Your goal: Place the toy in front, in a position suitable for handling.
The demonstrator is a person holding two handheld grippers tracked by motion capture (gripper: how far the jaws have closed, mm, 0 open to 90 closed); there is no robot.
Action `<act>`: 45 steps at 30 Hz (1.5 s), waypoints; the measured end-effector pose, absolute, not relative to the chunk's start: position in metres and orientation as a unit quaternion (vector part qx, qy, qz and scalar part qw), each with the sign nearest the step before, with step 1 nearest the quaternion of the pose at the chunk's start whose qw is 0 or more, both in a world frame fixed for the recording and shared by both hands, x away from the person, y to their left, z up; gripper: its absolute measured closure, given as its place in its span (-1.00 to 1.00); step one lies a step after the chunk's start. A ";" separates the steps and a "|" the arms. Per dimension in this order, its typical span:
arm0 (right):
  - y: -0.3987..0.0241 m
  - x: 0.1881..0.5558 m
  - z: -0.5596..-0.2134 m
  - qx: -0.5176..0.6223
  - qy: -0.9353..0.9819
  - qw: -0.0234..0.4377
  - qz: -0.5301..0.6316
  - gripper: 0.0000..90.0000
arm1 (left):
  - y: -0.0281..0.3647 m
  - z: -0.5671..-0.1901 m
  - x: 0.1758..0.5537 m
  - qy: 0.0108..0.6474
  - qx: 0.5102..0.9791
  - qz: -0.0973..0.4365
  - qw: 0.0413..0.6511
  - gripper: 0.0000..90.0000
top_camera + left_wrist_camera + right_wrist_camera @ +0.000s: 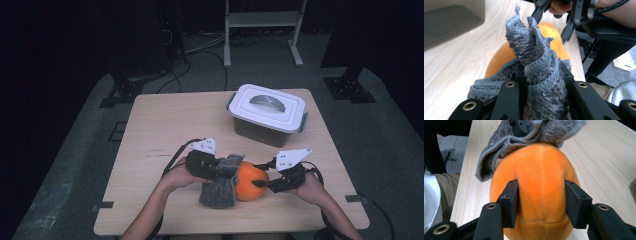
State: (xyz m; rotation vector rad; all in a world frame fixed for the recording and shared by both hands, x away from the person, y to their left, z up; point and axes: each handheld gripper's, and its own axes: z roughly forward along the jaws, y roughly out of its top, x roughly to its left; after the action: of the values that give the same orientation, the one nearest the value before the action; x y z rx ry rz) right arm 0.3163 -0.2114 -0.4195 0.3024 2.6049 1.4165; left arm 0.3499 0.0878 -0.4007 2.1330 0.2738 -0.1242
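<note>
- Left gripper [220, 167] is clamped tight on a bunched grey fuzzy cloth with a ribbed hem [220, 187]; in the left gripper view the fabric [536, 62] is wadded between its black jaws, no gap showing.
- Right gripper [262, 181] has its jaws about half apart, pads pressed on both flanks of the round orange plush ball [251, 182]; right gripper view shows the orange plush [541, 182] squeezed between them, so it counts as gripped.
- The ball sits on the light wooden table [165, 125], near the front edge, between the two grippers; cloth touches its left side and drapes over the top [524, 137].
- Looks like wiping or wrapping the ball with the cloth: one tool steadies it, the other brings the fabric on.
- Done so far, judging by the layout: both items picked up, cloth in contact with the ball.
- Left to do, probably: most of the orange surface is uncovered, so the rub or wrap looks barely under way.
- White lidded plastic storage box with grey handle [267, 112] stands well apart at the far side, lid on and side latches appear closed; if the ball ends up there, that step isn't begun.
- The cloth's lower part lies on the table under the left gripper.
</note>
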 end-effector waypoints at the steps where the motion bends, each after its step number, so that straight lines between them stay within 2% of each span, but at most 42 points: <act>1: -0.214 0.317 -0.421 0.105 0.870 0.080 0.475 0.09 | 0.088 -0.403 0.349 0.116 0.870 -0.053 0.477 0.55; 3: -0.219 0.321 -0.424 0.124 0.863 0.064 0.486 0.03 | 0.085 -0.404 0.348 0.117 0.868 -0.053 0.479 0.55; 6: -0.221 0.321 -0.418 0.149 0.863 0.037 0.481 -0.24 | 0.079 -0.404 0.348 0.114 0.870 -0.052 0.477 0.55; 8: -0.222 0.316 -0.410 0.156 0.866 0.045 0.472 -0.37 | 0.077 -0.403 0.349 0.113 0.871 -0.051 0.475 0.55; 12: -0.219 0.309 -0.406 0.154 0.864 0.048 0.477 -0.48 | 0.078 -0.403 0.350 0.116 0.872 -0.050 0.473 0.55; 13: -0.216 0.308 -0.408 0.154 0.866 0.050 0.473 -0.48 | 0.078 -0.404 0.350 0.117 0.872 -0.050 0.473 0.55; 15: -0.211 0.309 -0.414 0.153 0.872 0.068 0.459 -0.33 | 0.079 -0.403 0.349 0.116 0.873 -0.047 0.471 0.55; 18: -0.210 0.312 -0.419 0.147 0.868 0.067 0.470 -0.12 | 0.079 -0.396 0.347 0.107 0.867 -0.051 0.483 0.55; 23: -0.197 0.311 -0.419 0.123 0.868 0.077 0.474 -0.05 | 0.058 -0.378 0.340 0.072 0.864 -0.050 0.495 0.54; 26: -0.188 0.310 -0.419 0.107 0.871 0.085 0.472 -0.03 | 0.049 -0.378 0.340 0.064 0.876 -0.042 0.477 0.54; 31: -0.199 0.311 -0.424 0.102 0.871 0.082 0.473 0.07 | 0.065 -0.389 0.348 0.088 0.871 -0.047 0.481 0.54; 37: -0.216 0.312 -0.431 0.114 0.870 0.074 0.475 0.09 | 0.089 -0.406 0.357 0.126 0.864 -0.057 0.484 0.53; 42: -0.217 0.316 -0.431 0.111 0.870 0.072 0.474 0.08 | 0.094 -0.406 0.355 0.131 0.867 -0.048 0.478 0.54; 43: -0.217 0.316 -0.430 0.114 0.870 0.070 0.474 0.06 | 0.091 -0.404 0.354 0.129 0.869 -0.046 0.475 0.54; 45: -0.215 0.316 -0.427 0.131 0.870 0.056 0.472 -0.16 | 0.086 -0.403 0.352 0.123 0.873 -0.044 0.470 0.54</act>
State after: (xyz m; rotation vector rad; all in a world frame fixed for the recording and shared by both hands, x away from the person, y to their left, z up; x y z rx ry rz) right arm 0.3162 -0.2150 -0.4267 0.3961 2.6394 1.4336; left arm 0.3521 0.0865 -0.4028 2.1402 0.3012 -0.1070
